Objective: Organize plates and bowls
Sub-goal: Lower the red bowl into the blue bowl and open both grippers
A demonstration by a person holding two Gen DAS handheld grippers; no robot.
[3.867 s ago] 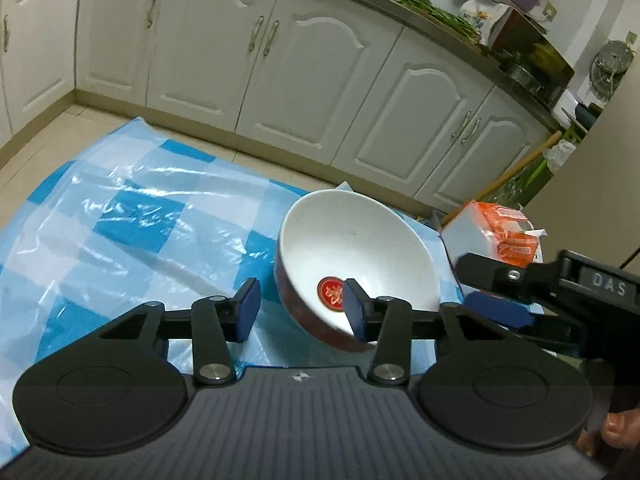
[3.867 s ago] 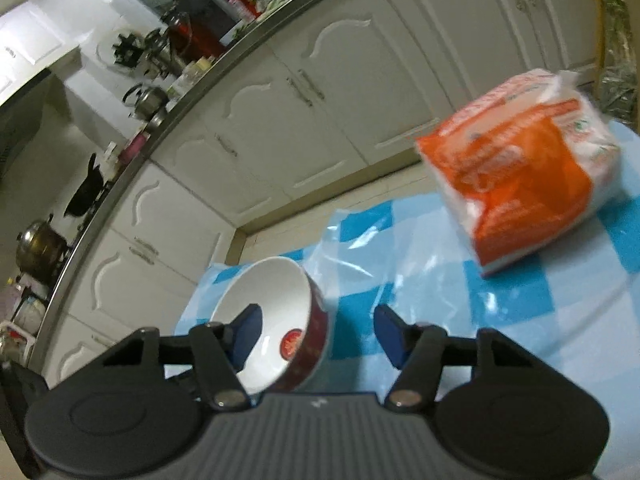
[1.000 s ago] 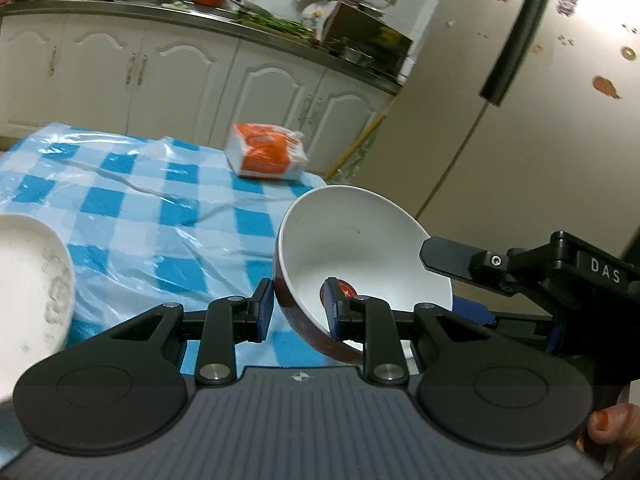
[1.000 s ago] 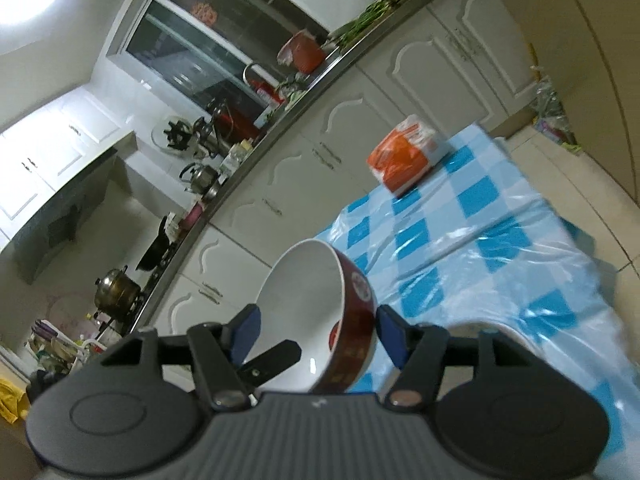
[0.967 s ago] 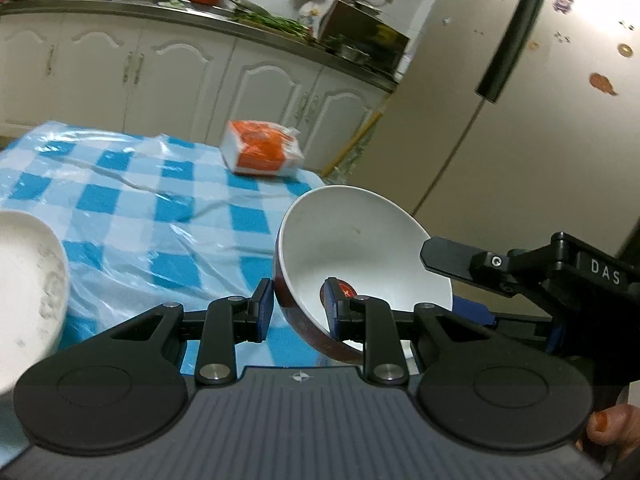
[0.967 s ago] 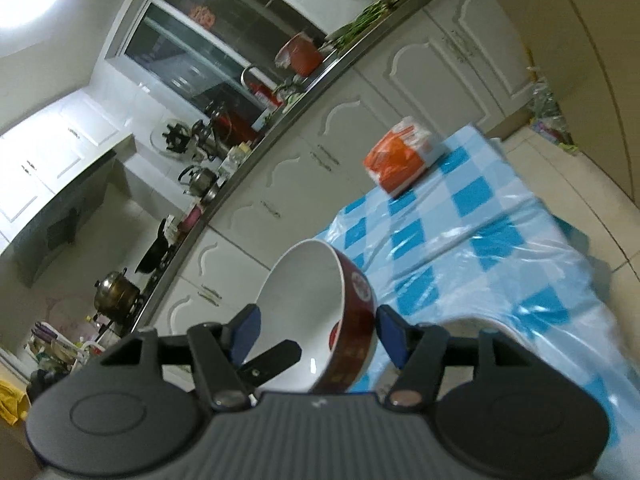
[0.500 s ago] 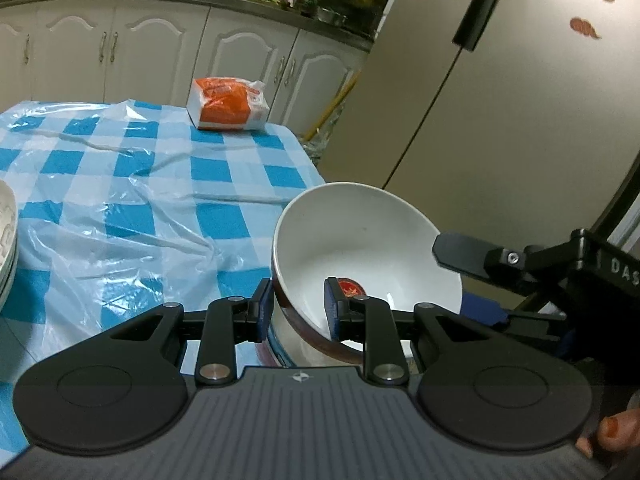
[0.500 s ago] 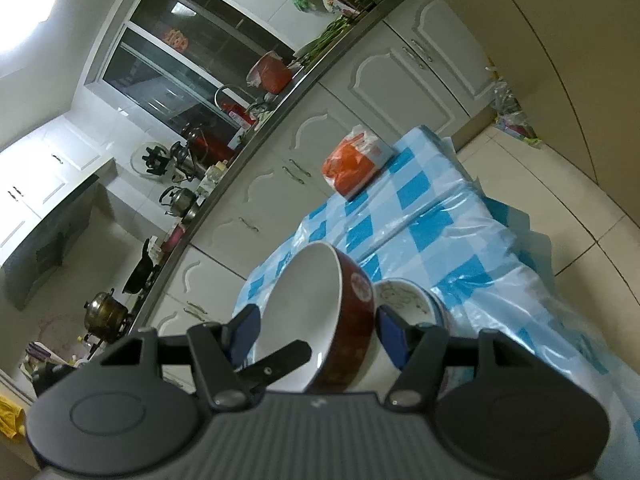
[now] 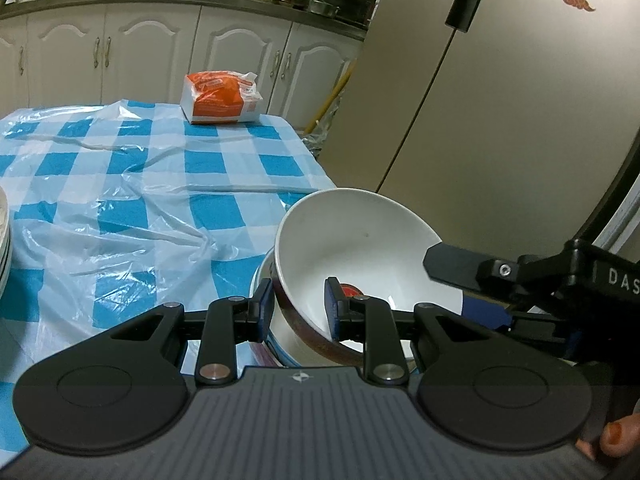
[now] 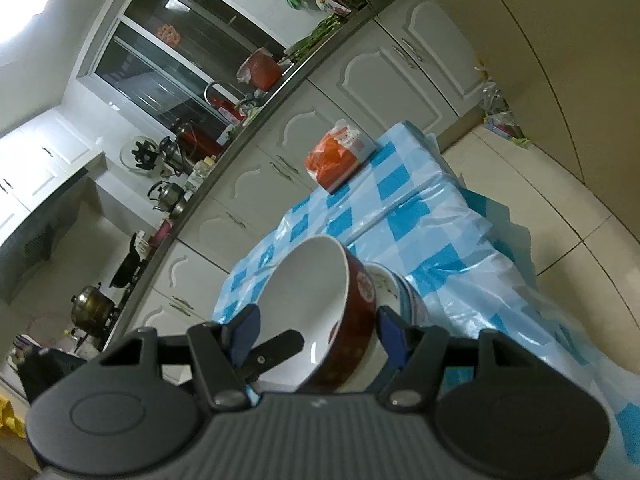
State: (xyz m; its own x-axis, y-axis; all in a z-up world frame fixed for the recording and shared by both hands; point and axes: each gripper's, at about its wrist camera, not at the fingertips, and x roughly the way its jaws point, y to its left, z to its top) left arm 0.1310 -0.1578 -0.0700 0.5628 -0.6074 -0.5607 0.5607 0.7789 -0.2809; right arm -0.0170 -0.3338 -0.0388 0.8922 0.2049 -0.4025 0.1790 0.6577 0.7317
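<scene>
My left gripper is shut on the rim of a red bowl with a white inside and holds it tilted, just over a white patterned bowl on the blue checked table. In the right wrist view the red bowl sits between the wide-open fingers of my right gripper, which do not grip it. The white patterned bowl shows just behind it. My right gripper also shows at the right of the left wrist view.
An orange packet lies at the table's far edge. A stack of plates sits at the left edge of the view. The table edge drops off to the right toward the floor and a tall fridge.
The red bowl, held by my left gripper, has come down closer over the white patterned bowl near the table's right edge. The right gripper has stayed open around it.
</scene>
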